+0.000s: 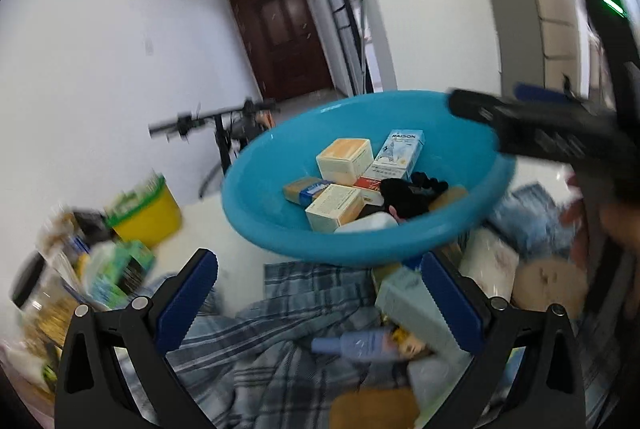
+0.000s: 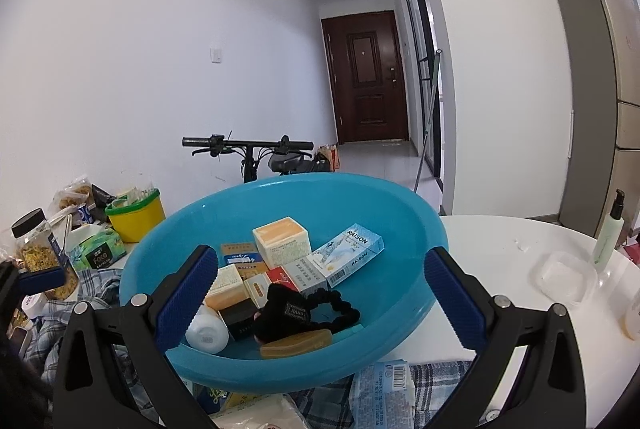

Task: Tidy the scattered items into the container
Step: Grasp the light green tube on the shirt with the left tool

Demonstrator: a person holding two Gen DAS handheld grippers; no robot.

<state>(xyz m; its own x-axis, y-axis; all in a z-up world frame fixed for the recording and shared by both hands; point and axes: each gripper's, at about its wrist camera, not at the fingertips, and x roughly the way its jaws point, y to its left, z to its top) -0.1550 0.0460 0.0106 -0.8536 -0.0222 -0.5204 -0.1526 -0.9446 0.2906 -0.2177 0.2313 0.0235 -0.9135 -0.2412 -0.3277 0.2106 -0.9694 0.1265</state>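
A blue plastic basin (image 1: 248,169) rests on a pile of plaid cloth and packets on the table. It holds several small boxes, a Raison carton (image 2: 352,255), a black scrunchie (image 2: 304,309), a white bottle (image 2: 206,329) and a tan bar. My left gripper (image 1: 320,297) is open just in front of the basin, over the plaid cloth (image 1: 280,349). A pale green box (image 1: 412,305) lies against its right pad, and a lilac bottle (image 1: 360,343) lies below. My right gripper (image 2: 320,293) hangs open over the basin's (image 2: 360,213) near side, holding nothing.
At the left stand a yellow tub (image 2: 136,215), a green tissue pack (image 2: 98,249) and a jar (image 2: 40,249). On the white table at the right are a pump bottle (image 2: 610,233) and a clear container (image 2: 564,275). A bicycle (image 2: 248,145) is parked behind.
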